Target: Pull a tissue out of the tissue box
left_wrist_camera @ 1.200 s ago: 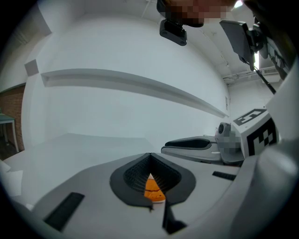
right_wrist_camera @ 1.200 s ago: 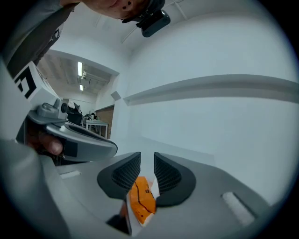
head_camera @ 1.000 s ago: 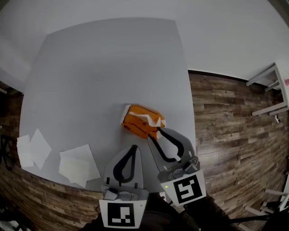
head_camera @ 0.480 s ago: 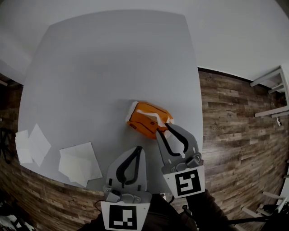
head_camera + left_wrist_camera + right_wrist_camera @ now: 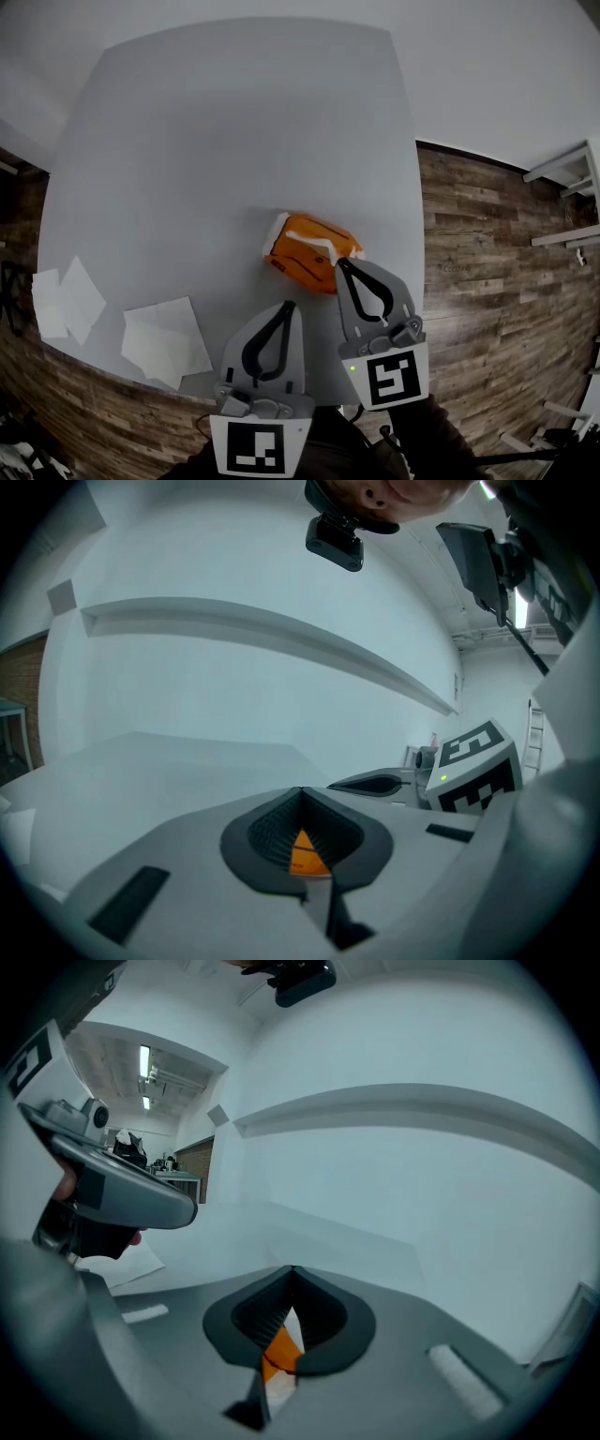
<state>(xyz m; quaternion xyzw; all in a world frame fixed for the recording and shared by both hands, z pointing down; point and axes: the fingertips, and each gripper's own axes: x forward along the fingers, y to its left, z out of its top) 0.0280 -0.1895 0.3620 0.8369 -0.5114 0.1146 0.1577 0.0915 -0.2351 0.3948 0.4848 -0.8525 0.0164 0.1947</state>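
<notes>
An orange tissue pack point(image 5: 302, 253) lies on the grey table point(image 5: 216, 150), with a white tissue point(image 5: 330, 246) poking from its top near the right end. My right gripper point(image 5: 341, 263) has just been closing and now stands shut at that end, its tips pinched on the tissue's near edge. Through its jaw window in the right gripper view point(image 5: 292, 1269), orange pack point(image 5: 274, 1352) and white tissue point(image 5: 293, 1327) show. My left gripper point(image 5: 286, 306) hangs shut and empty short of the pack's near left side. The pack point(image 5: 305, 853) shows through its closed jaws point(image 5: 300, 791).
Several loose white tissues point(image 5: 164, 342) lie near the table's front left edge, with more point(image 5: 64, 302) further left. Wooden floor point(image 5: 487, 281) runs along the right. A white frame point(image 5: 562, 164) stands at the far right.
The right jaws, open around the pack's near right end, have shut on the tissue there. Both grippers sank slightly. The pack has stayed put.
</notes>
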